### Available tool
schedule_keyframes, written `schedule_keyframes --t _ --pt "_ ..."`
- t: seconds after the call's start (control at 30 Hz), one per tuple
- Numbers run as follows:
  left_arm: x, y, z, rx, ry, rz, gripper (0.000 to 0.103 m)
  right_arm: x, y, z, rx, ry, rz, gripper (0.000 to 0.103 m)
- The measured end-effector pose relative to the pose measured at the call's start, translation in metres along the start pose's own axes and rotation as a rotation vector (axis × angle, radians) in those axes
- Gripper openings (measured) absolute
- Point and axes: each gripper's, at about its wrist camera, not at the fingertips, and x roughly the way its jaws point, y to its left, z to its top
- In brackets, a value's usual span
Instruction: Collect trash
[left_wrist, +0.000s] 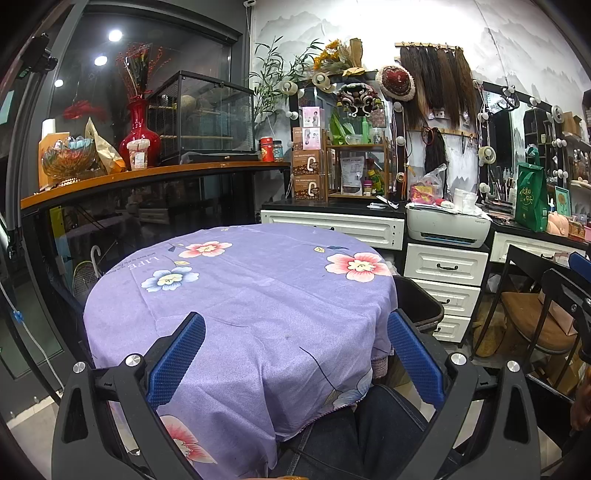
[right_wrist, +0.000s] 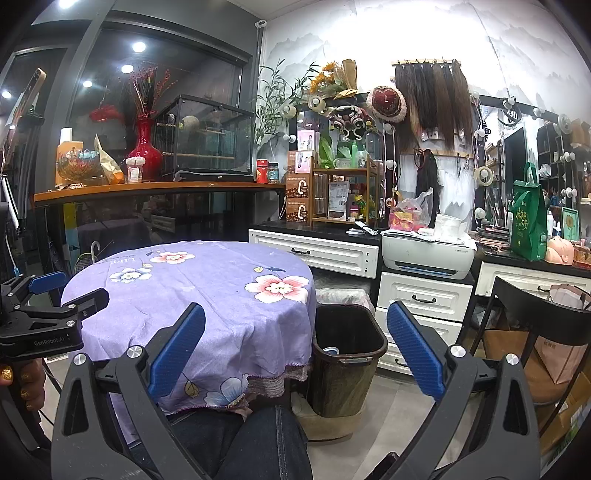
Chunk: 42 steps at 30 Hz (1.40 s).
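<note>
Bin: the dark, square plastic waste bin (right_wrist: 347, 332) stands on the floor just beside the bench's right edge, mouth up; placed there, I judge, so litter can go straight over the edge and drop in
Bin contents: one small pale round thing with a blue rim (right_wrist: 331, 350) lies at the bottom; too small to name
Trash on the bench: none that I can see; the round bench under a lilac cloth printed with pink and blue flowers (left_wrist: 258, 295) shows only cloth
Right claw (right_wrist: 295, 347): released, blue ribbed pads wide apart, nothing between them; it hangs above the person's dark-trousered knee (right_wrist: 266, 443) with the bin framed between the pads
Left claw (left_wrist: 295, 358): also released and bare, held over the near part of the bench, facing across it
Stage: judged by the bare cloth, either done or nothing yet laid out
White printer (right_wrist: 428, 258): behind the bin on the white drawer unit, well apart
</note>
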Motion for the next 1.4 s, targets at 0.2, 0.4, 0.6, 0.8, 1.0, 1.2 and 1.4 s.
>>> schedule_keyframes --t 0.2,0.4,0.6,0.8,1.0,1.2,1.4 --pt "-0.0006 -0.0006 -0.0001 -0.001 0.001 -0.001 0.098 0.0002 0.0001 0.0003 -0.001 0.001 0.000 0.097" --pt "0.0007 0.0010 0.0005 0.001 -0.001 -0.001 0.098 0.0000 0.0013 -0.0009 0.000 0.001 0.001 0.097" --pt "0.0007 0.0007 0.0005 0.001 -0.001 0.000 0.098 -0.0001 0.0048 -0.0043 -0.002 0.003 0.002 0.097" --pt "0.0003 0.0005 0.0005 0.001 -0.002 -0.001 0.098 0.0001 0.0041 -0.0037 0.000 0.003 0.002 0.097" --pt "0.0006 0.0016 0.0004 0.002 -0.001 -0.003 0.098 0.0008 0.0056 -0.0043 0.000 0.005 0.003 0.097" --pt "0.0011 0.0024 0.0005 0.002 -0.001 -0.003 0.098 0.0015 0.0047 -0.0045 0.000 0.006 0.003 0.097" --pt "0.0011 0.0024 0.0005 0.001 -0.002 -0.003 0.098 0.0021 0.0067 -0.0067 0.000 0.008 0.004 0.097"
